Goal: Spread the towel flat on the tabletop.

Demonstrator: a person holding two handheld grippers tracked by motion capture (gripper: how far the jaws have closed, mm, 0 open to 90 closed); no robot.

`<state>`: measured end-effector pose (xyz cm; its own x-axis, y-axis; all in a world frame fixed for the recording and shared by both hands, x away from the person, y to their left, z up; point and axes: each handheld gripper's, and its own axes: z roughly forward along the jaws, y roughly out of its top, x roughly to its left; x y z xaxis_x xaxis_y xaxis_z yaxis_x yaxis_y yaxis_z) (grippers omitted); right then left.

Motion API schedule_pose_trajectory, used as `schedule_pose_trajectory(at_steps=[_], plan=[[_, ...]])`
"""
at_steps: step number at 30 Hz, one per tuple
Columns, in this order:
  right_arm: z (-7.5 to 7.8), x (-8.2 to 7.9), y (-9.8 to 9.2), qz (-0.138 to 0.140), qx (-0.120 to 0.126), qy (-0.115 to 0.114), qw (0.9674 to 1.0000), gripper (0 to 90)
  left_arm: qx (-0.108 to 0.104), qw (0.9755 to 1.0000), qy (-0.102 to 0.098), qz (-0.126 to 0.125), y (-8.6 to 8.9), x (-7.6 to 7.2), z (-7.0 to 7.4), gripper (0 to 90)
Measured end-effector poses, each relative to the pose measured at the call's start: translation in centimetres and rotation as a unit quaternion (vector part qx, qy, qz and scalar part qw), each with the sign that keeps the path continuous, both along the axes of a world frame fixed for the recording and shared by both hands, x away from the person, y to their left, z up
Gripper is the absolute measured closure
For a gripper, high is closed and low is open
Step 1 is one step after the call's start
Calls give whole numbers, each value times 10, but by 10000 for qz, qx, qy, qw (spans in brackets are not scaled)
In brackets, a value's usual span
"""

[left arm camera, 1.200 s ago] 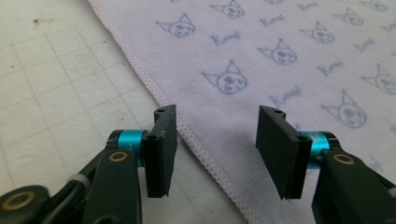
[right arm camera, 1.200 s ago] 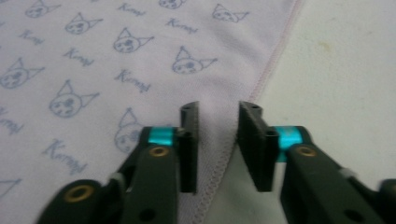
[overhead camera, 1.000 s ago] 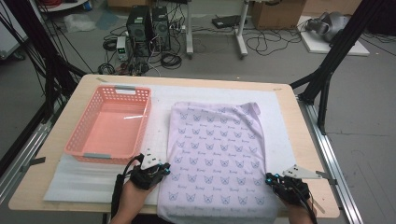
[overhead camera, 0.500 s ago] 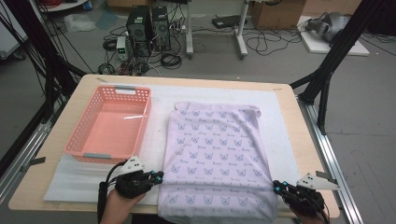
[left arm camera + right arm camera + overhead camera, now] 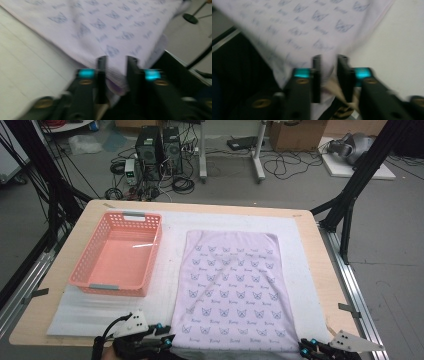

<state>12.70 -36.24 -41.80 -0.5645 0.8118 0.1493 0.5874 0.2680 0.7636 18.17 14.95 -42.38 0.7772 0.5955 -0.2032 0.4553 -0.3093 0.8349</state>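
Note:
A lavender cloth [image 5: 230,285] printed with small butterflies lies flat on the white mat [image 5: 165,265], its near hem at the table's front edge. My left gripper [image 5: 167,340] is at the cloth's near left corner. Its jaws have just been opening, and in the left gripper view [image 5: 116,60] they stand apart with the cloth's [image 5: 105,27] folded corner loose between them. My right gripper [image 5: 307,345] is at the near right corner. Its jaws have also just been opening; in the right gripper view [image 5: 329,58] the cloth's [image 5: 312,22] corner lies in the gap.
A pink plastic basket [image 5: 87,282] stands on the mat's left half, beside the cloth. The wooden table [image 5: 320,265] ends just behind both grippers. Black frame posts, computers and cables stand on the floor beyond the far edge.
Both grippers drew back toward the front edge, dragging the cloth nearer and smoothing its rumpled far right corner flat. Their jaws have parted from the cloth's corners.

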Motion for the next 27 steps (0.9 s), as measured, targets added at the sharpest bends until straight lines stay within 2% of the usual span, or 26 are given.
schedule_pose_trajectory(at_steps=[2,4,7,10,13,14,15,16,17,18,21,23,24,27], plan=[[1,9,3,-165,80,-122,9998,599,-85,9998,-104,113,-3,12,2,501],[2,20,8,-235,79,-303,9992,574,-185,9994,-93,284,-6,26,1,500],[1,40,15,-455,-34,-361,9983,569,-49,9986,-20,536,-15,50,-5,501],[-8,64,18,-639,-228,-269,9973,570,152,9971,131,738,-26,68,-14,505],[-20,82,22,-755,-386,-41,9964,580,345,9964,254,728,-35,76,-22,511],[-24,86,23,-769,-433,-6,9961,597,429,9962,262,710,-37,77,-25,518],[-28,90,24,-755,-490,37,9959,629,461,9964,151,692,-39,77,-27,565],[-30,90,25,-787,-504,-49,9956,687,551,9956,12,762,-41,74,-29,621],[-30,90,25,-789,-514,-51,9955,758,662,9948,-85,769,-43,72,-28,714],[-30,90,23,-650,-421,-13,9970,863,710,9949,-92,716,-44,71,-28,862],[-28,86,23,-446,-421,45,9981,871,643,9963,93,562,-38,69,-24,887],[-24,79,22,-312,-416,24,9986,872,418,9973,140,586,-31,63,-21,887],[-22,74,21,-273,-330,32,9991,872,325,9977,149,583,-28,60,-19,887],[-14,59,17,-182,-246,-60,9995,872,229,9984,169,492,-18,49,-12,886]])
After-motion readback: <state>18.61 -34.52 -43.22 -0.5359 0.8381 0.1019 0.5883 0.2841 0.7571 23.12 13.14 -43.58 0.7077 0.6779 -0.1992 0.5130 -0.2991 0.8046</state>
